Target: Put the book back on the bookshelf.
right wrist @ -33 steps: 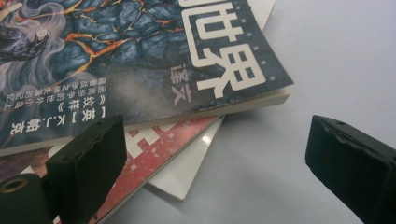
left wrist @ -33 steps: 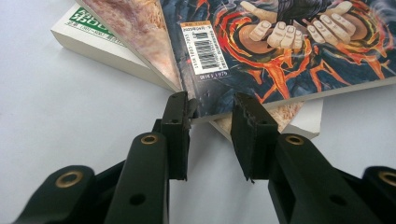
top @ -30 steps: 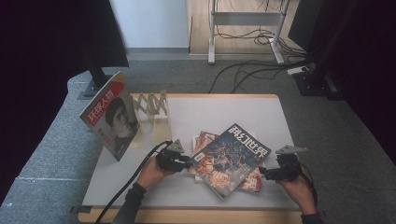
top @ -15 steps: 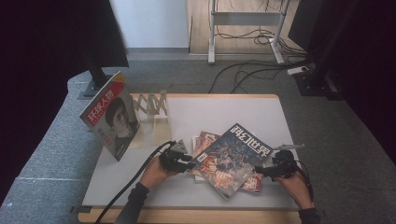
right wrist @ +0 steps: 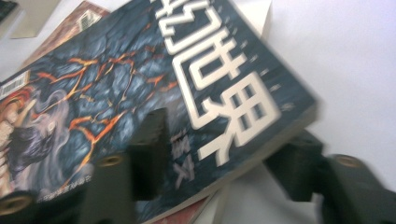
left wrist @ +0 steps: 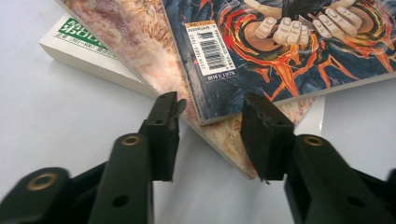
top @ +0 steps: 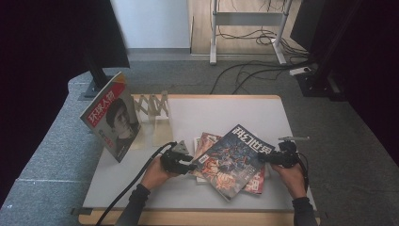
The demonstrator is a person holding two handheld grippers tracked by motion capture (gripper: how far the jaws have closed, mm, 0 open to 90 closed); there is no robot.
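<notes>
At lower centre of the high view a dark magazine (top: 234, 159) tops a small stack on the white table (top: 216, 113). The left gripper (left wrist: 211, 107), whose jaws have just been widening, stands spread with the magazine's barcode corner between them, untouched. The right gripper (right wrist: 224, 154) has just been narrowing and now brackets the magazine's opposite corner; whether it presses I cannot tell.
</notes>
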